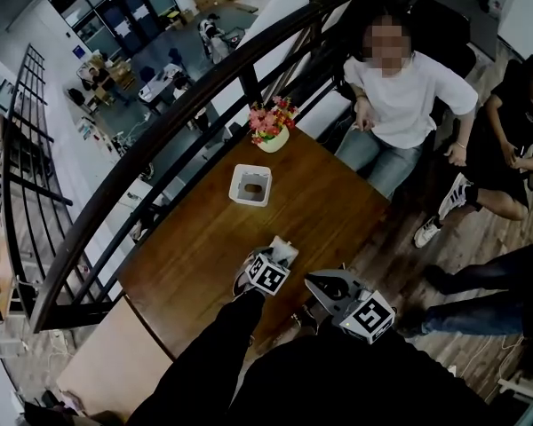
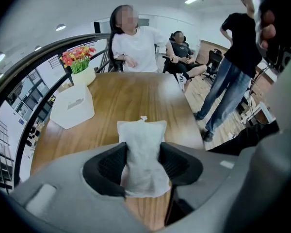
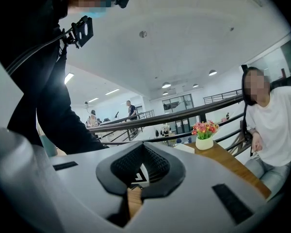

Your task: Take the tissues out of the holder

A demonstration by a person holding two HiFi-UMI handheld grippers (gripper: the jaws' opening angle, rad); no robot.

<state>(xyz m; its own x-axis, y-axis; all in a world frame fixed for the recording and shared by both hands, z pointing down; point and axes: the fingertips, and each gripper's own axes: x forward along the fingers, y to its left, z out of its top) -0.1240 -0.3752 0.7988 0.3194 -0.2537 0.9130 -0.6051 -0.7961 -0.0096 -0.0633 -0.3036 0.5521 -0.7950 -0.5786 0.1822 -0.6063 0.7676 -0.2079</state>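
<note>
A white pack of tissues point(image 2: 141, 135) stands upright between the black pads of my left gripper point(image 2: 142, 154), which is shut on it a little above the wooden table. In the head view the same tissue pack point(image 1: 284, 250) and left gripper point(image 1: 274, 261) are near the table's front edge. The white tissue holder point(image 1: 250, 185) stands at mid-table, seen as a white box point(image 2: 72, 106) ahead and to the left. My right gripper point(image 3: 143, 148) hangs off the table's front corner point(image 1: 318, 283), its pads meeting at the tips with nothing between them.
A white pot of pink and red flowers point(image 1: 273, 127) stands at the table's far end by the curved black railing point(image 1: 160, 140). A seated person in a white top point(image 1: 400, 96) is beyond the table; other people sit and stand to the right.
</note>
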